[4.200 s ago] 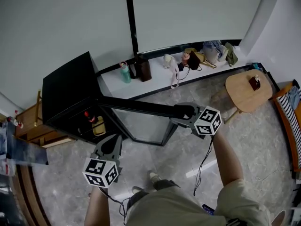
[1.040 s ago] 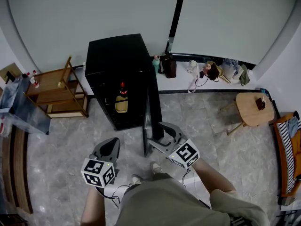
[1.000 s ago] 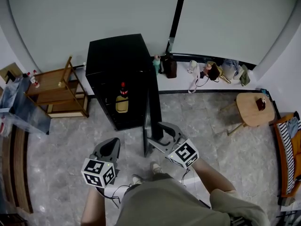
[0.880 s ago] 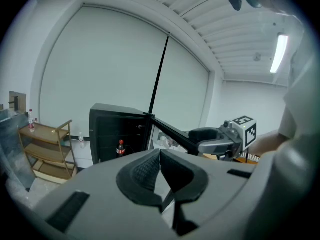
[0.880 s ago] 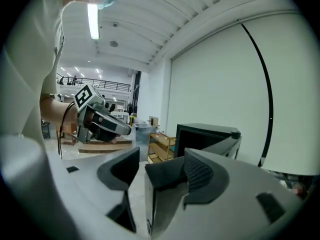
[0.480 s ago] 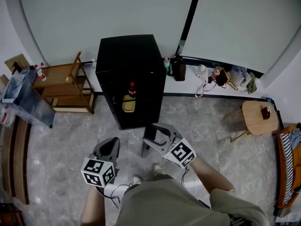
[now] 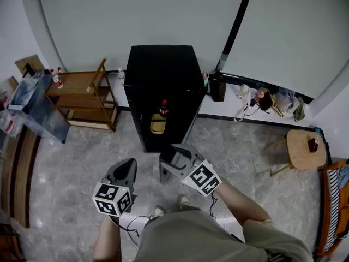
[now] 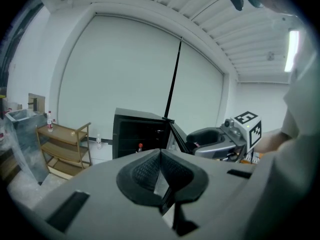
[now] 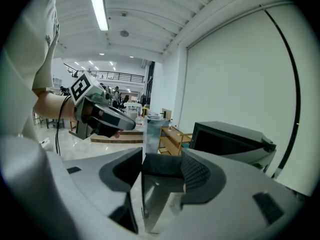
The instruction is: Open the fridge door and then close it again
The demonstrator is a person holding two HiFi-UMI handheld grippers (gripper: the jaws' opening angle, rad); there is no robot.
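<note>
Grey marble floor [image 7: 60, 168] under me, a pale wall behind. My right tongs [image 9: 162, 160] have just been narrowing and clamp the free edge of the fridge door [image 9: 160, 189], which stands swung out from the black fridge [image 7: 161, 72]. My left tongs [image 8: 160, 154] are pressed together with nothing in them, off to the door's left. Inside the fridge I see a red-capped bottle [image 7: 162, 102]. A wooden shelf [image 7: 82, 89] stands at the fridge's left.

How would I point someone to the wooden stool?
From the black fridge against the white wall, follow the low white ledge rightwards. Past its cluttered end stands the stool: the only round-topped furniture, pale wood, with a small dark object on it.
</note>
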